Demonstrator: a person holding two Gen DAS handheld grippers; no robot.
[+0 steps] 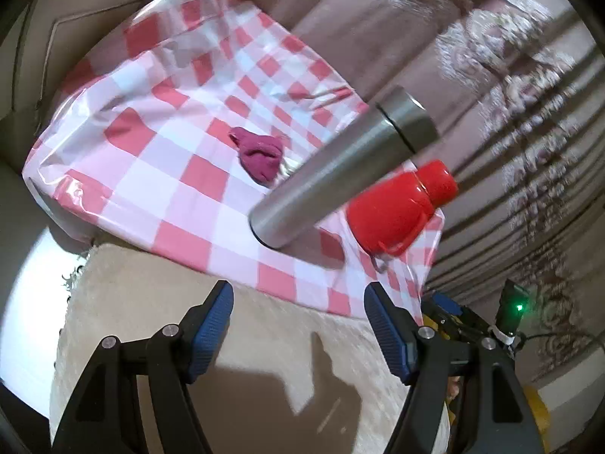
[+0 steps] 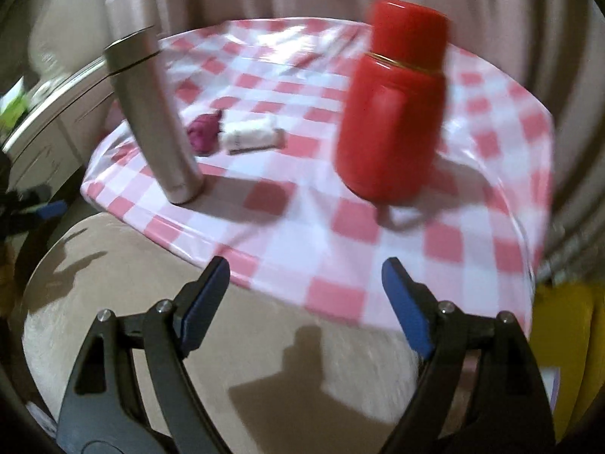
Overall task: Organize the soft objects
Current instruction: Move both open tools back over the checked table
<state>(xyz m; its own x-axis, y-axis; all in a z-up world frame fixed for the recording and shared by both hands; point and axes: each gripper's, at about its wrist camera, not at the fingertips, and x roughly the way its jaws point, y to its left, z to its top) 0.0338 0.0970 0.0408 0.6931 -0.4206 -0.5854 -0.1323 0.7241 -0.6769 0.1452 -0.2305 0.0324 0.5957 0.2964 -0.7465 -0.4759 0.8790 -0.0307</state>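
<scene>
Both your left gripper and right gripper stand apart, empty; magenta sock at 11 o'clock of steel flask, red flask at 3.

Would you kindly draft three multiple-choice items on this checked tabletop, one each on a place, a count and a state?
1. Where does the magenta cloth lie?
A. Beside the white roll, behind the steel flask
B. On top of the red flask
C. On the cream cushion

2. How many flasks stand on the checked cloth?
A. One
B. Two
C. Four

3. How is the right gripper?
A. Shut on the magenta cloth
B. Shut on the red flask
C. Open, holding nothing

Key: 1 A, the right wrist view shows the cloth next to the roll, beyond the steel flask. 2 B, one steel and one red. 3 C, its blue fingers stand apart over the near edge with nothing between them.
</scene>
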